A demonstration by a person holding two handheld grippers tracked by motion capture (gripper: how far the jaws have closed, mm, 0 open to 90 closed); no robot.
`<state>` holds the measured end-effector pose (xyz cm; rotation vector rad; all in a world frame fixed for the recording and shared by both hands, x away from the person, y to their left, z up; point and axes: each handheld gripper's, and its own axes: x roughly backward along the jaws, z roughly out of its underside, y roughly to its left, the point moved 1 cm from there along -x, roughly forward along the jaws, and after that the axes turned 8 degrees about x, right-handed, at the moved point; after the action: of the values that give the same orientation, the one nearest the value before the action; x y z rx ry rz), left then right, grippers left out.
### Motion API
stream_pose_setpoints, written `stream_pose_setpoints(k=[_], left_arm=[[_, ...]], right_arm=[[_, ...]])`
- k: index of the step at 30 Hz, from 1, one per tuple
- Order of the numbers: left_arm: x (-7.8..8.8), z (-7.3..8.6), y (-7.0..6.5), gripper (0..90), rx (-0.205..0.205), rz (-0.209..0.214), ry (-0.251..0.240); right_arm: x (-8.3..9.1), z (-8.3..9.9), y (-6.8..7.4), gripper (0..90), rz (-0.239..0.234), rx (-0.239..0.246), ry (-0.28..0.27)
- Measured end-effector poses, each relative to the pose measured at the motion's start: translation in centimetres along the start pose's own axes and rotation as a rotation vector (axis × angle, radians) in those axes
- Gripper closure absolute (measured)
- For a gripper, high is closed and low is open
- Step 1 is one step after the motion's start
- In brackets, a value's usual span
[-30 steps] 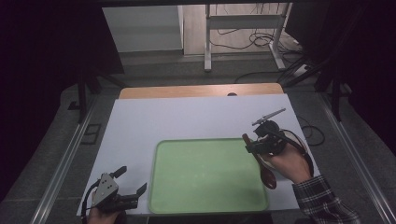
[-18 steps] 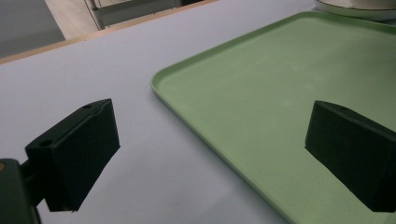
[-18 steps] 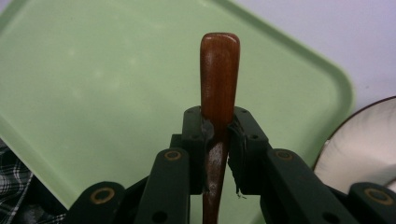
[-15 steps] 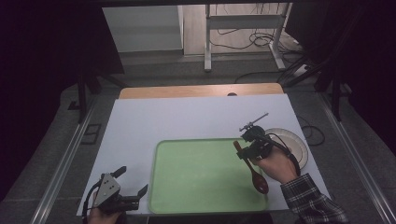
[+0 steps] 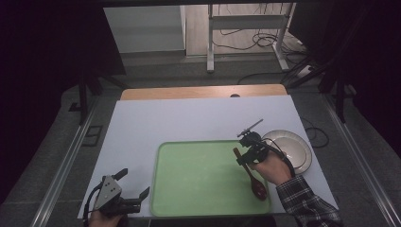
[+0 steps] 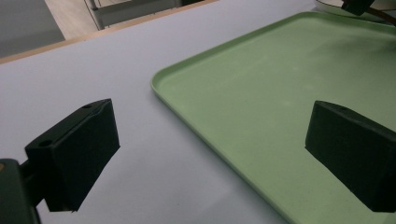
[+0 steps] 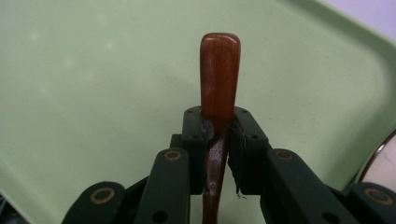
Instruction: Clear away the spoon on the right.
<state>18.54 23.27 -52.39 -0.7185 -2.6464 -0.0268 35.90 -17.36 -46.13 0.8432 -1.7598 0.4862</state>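
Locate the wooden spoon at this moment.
In the high view, the wooden spoon is clamped in the right gripper over the green tray's right side, beside the plate.

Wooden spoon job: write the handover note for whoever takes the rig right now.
Right gripper: shut on the dark brown wooden spoon, clamped on the handle near its end, over the right part of the pale green plastic tray. In the high view the bowl end lies low by the tray's right front corner; contact cannot be told.
Left gripper: open, holding nothing, at the tray's left front edge.
White round plate: on the table just right of the tray.
Done: spoon gripped and brought over the tray.
Left: probably set it down and release.
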Motion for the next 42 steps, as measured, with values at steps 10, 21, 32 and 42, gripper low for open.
stream_pose_setpoints(k=[10,21,32,42], left_arm=[[0.0,0.0,0.0,2.7,0.002,-0.003,-0.003],[0.1,0.0,0.2,2.8,0.022,-0.002,-0.006],[0.1,0.0,0.2,3.0,0.027,-0.003,-0.007],[0.0,0.0,0.2,3.2,0.027,-0.005,-0.002]], right_arm=[[-1.8,0.4,-0.5,76.7,0.007,-0.013,0.027],[-1.3,0.8,-0.3,62.9,0.028,0.027,-0.014],[-1.2,1.5,1.0,77.9,0.036,0.104,-0.069],[-0.7,2.5,2.0,89.6,0.067,0.155,-0.162]])
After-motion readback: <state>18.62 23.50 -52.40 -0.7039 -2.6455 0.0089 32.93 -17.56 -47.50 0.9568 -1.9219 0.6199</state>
